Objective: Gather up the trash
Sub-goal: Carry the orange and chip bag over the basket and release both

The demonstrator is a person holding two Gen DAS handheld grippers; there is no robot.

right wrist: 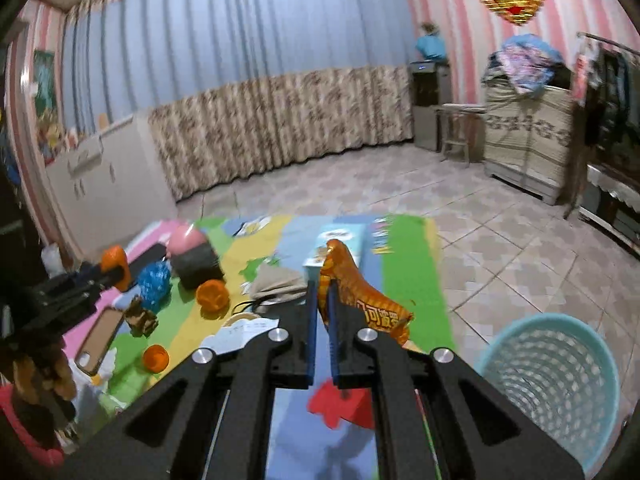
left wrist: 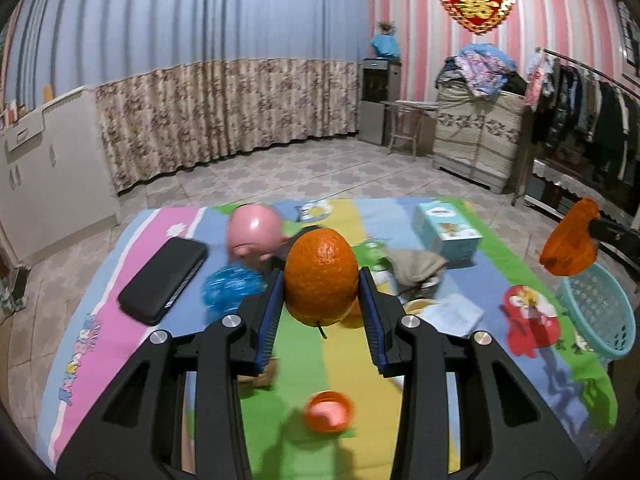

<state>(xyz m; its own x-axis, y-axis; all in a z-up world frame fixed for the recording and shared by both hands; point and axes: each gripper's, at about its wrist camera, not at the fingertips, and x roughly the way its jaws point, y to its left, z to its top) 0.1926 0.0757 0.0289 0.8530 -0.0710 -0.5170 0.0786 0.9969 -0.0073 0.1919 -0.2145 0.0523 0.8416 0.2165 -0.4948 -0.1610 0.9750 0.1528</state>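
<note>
Orange peel (left wrist: 322,276): held off the mat between the pads of the left tongs (left wrist: 322,300), gripped across its widest part. It looks like a hollow rind shell, so likely light, springy and easily crushed; the present hold suits it. Snack wrapper (right wrist: 360,300): pinched by one edge in the right tongs (right wrist: 323,312), which stand nearly shut on it. Thin, crinkly, slippery film, presumably. Basket (right wrist: 552,380) stands on the floor beside the play mat (right wrist: 408,276), near the wrapper. More peel pieces (right wrist: 212,295) lie on the mat.

Black keyboard case (left wrist: 162,280), tissue box (left wrist: 446,232)
</note>
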